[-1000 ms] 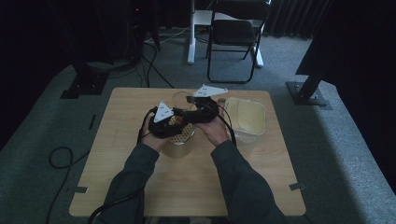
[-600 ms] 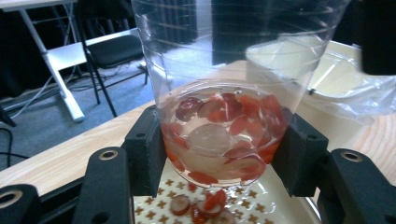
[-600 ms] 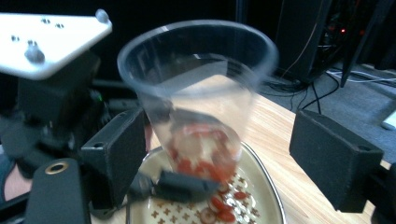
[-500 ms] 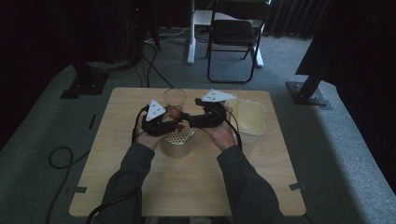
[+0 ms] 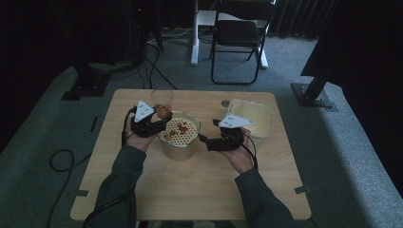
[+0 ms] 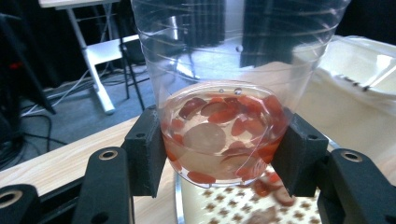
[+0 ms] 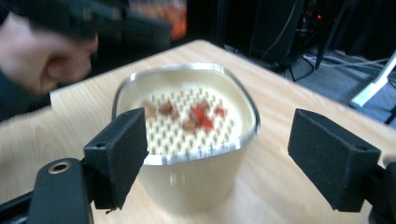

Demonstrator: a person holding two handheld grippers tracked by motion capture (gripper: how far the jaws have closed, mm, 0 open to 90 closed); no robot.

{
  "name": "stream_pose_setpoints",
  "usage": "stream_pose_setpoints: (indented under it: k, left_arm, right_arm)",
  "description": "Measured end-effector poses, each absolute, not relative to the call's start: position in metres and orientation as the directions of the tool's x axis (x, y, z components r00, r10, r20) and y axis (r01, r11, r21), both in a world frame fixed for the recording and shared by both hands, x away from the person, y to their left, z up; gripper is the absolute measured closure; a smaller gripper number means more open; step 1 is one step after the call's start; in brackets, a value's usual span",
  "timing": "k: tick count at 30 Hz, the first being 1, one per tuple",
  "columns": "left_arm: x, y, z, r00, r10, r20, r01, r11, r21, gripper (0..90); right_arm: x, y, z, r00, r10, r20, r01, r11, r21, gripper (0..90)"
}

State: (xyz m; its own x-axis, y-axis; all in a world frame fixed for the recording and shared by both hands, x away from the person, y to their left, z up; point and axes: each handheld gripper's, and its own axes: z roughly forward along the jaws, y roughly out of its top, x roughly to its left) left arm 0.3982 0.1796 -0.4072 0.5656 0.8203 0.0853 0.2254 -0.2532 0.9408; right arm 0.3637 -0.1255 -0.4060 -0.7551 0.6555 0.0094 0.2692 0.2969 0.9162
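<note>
Clear plastic cup [image 5: 162, 105], holding water with red berries and pale slices, sits pinched in the left gripper [image 5: 153, 122] at the far-left rim of the strainer pot [image 5: 179, 135], mid-table.

High view: cup looks roughly upright or slightly tipped toward the pot, can't tell which. A few red pieces lie on the perforated insert. Right gripper [image 5: 215, 141] hangs just right of the pot, apart from it. Cream tray [image 5: 248, 115] sits further right, small round cap [image 5: 225, 103] beside it.

Left gripper view: jaws clamp the plastic cup [image 6: 224, 107] low on its wall, at liquid level; wall dents inward at the pads. Strainer insert [image 6: 219, 205] is directly below, with pieces on it.

Right gripper view: jaws spread wide, nothing between them, framing the strainer pot [image 7: 187, 135]. Other hand is blurred at upper left.

Risks, my read:
- Thin wall already deforming; more squeeze could buckle it and slosh liquid onto the table.
- Grip is low, so a steep tilt may let the cup pivot or slip.
- Pot is unheld; a nudge from the cup could shift it, so the right gripper should brace it.
</note>
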Motion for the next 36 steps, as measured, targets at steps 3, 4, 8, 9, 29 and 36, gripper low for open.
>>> stream_pose_setpoints:
  k: [3, 4, 8, 9, 29, 36]
  left_arm:
    - [0.399, 0.188, -0.408, 0.541, 0.835, 0.104, 0.226, -0.263, 0.938, 42.4]
    - [0.400, 0.192, -0.408, 0.532, 0.840, 0.111, 0.227, -0.267, 0.937, 42.4]
    - [0.404, 0.203, -0.412, 0.495, 0.858, 0.136, 0.245, -0.288, 0.926, 42.3]
    - [0.405, 0.206, -0.413, 0.486, 0.862, 0.142, 0.250, -0.293, 0.923, 42.3]
    - [0.406, 0.196, -0.412, 0.376, 0.739, 0.560, 0.208, -0.656, 0.726, 42.4]
    - [0.405, 0.194, -0.408, 0.351, 0.685, 0.638, 0.199, -0.720, 0.664, 42.4]
  right_arm:
    - [0.354, -0.140, -0.420, -0.746, 0.666, 0.017, 0.287, 0.299, 0.910, 21.5]
    - [0.351, -0.146, -0.425, -0.741, 0.671, 0.017, 0.294, 0.302, 0.907, 22.1]
    - [0.340, -0.172, -0.440, -0.718, 0.695, 0.040, 0.332, 0.292, 0.897, 22.3]
    - [0.337, -0.179, -0.444, -0.712, 0.700, 0.055, 0.344, 0.279, 0.897, 22.3]
    - [0.301, -0.261, -0.512, -0.546, 0.829, 0.120, 0.515, 0.220, 0.828, 22.1]
    - [0.302, -0.266, -0.516, -0.530, 0.839, 0.123, 0.531, 0.216, 0.820, 22.2]
